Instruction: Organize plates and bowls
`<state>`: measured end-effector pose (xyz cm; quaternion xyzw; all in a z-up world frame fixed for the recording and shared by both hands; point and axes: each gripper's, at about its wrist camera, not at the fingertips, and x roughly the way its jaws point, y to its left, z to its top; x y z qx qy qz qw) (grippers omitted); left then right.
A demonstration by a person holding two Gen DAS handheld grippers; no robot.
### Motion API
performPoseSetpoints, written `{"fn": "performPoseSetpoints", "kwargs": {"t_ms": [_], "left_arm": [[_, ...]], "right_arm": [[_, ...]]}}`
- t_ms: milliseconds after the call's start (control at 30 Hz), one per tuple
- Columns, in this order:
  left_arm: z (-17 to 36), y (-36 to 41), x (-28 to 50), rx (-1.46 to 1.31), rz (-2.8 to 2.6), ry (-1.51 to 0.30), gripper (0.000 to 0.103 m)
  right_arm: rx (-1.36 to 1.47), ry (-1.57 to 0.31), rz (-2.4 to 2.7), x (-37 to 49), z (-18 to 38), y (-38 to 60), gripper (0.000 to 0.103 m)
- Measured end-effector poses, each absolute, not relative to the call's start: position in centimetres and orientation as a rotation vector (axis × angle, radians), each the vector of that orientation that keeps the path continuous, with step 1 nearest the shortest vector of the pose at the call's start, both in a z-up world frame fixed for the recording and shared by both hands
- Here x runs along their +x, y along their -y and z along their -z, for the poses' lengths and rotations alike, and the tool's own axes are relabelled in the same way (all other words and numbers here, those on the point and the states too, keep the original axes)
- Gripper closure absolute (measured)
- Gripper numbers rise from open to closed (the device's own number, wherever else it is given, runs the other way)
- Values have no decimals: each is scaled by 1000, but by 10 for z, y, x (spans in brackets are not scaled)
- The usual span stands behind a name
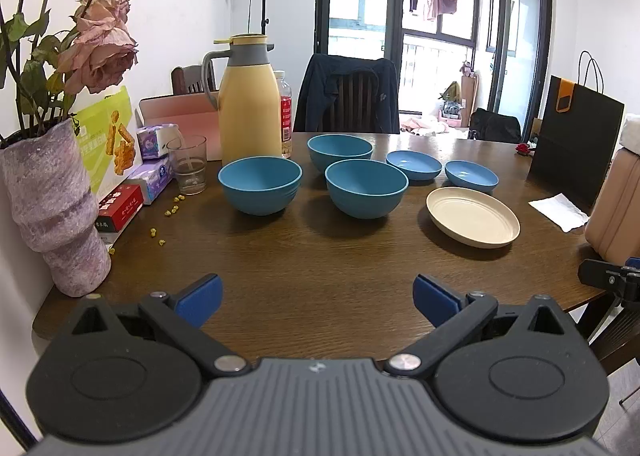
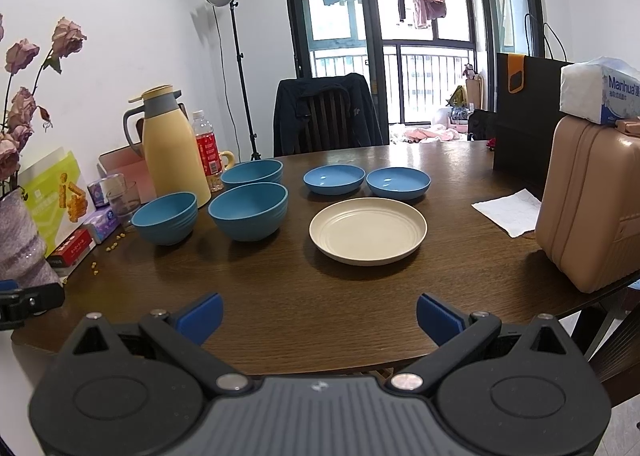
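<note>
Blue bowls and dishes spread on the desk, nothing stacked yet.
Both the left gripper and right gripper hang released, empty; best nest the three deep bowls first, gripping by the rim, beside the cream plate.

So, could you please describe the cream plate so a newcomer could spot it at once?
Start at the round wooden table. The cream plate lies flat near its middle, in front of two shallow blue dishes. It is the only dish that is not blue.

Wide-open right claw above the tabletop edge, cream plate and blue bowls well beyond.
</note>
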<state>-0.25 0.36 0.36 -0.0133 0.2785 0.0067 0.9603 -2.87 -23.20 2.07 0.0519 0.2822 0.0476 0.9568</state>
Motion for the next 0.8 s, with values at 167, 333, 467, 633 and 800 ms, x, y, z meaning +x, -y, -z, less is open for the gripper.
{"fn": "performPoseSetpoints", "kwargs": {"t_ms": [167,333,467,633,800], "left_arm": [[-3,-3,-2,-27,-15,-565,0],[-5,-1,-3,-29,-16,-565,0],[-4,-1,-3,-27,-15,-565,0],[-5,-1,-3,-28,-13,-563,0],[-5,-1,-3,-28,-14,-564,0]], "right_arm": [[106,-573,-96,-29,-21,232,0],[105,-571,-97,-29,-21,232,0],[106,-572,-96,-29,-21,232,0],[106,-571,-97,-29,-21,232,0],[106,-570,-97,-29,-21,233,0]]}}
